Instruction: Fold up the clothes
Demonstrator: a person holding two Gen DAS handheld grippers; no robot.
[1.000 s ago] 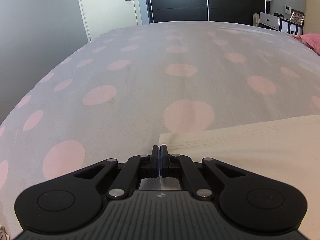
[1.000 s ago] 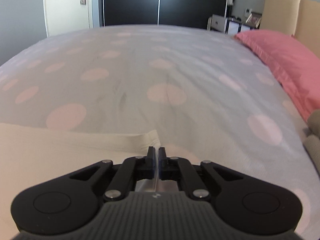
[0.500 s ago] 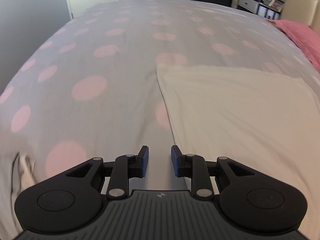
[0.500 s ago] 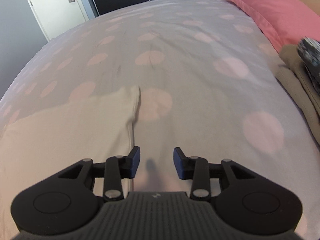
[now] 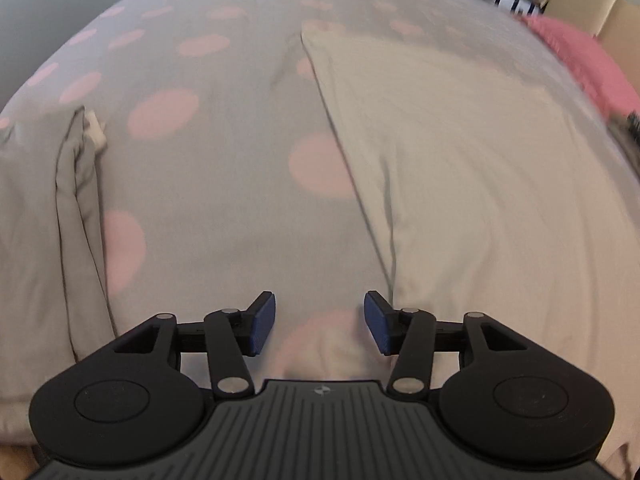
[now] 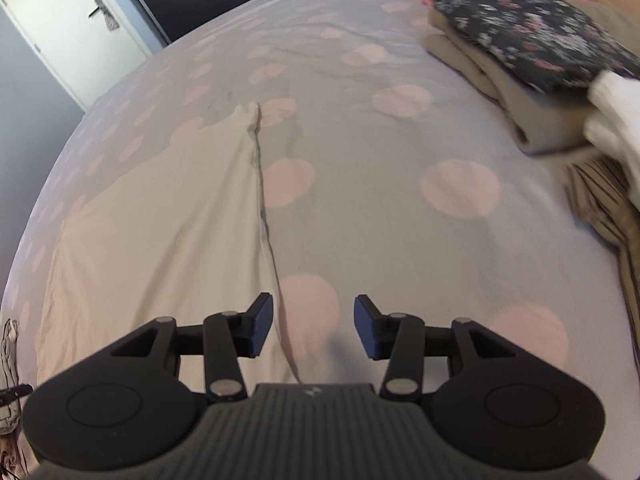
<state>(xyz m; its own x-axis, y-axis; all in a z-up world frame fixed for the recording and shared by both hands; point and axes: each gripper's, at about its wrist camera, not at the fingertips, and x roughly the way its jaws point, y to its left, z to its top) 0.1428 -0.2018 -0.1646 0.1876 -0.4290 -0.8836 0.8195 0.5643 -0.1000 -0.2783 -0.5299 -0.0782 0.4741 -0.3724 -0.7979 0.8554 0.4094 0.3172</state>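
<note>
A cream cloth [image 5: 460, 152] lies flat on the grey bedspread with pink dots [image 5: 224, 184]. In the left wrist view it fills the right half, its left edge running from the far corner down to my left gripper [image 5: 319, 322], which is open and empty just left of that edge. The right wrist view shows the same cream cloth [image 6: 168, 216] on the left, its right edge running down toward my right gripper [image 6: 314, 326]. That gripper is open and empty, and its left finger stands over the cloth's edge.
A grey garment [image 5: 36, 216] lies bunched at the left. A stack of folded clothes [image 6: 532, 60], topped by a dark floral piece, sits at the right beside a striped garment [image 6: 604, 208] and a white item [image 6: 616, 112]. A pink pillow [image 5: 584, 64] lies far right.
Both grippers were shut on the cloth's far corners a second ago; they have since let go, opened wide and drawn back toward the cloth's near end.
</note>
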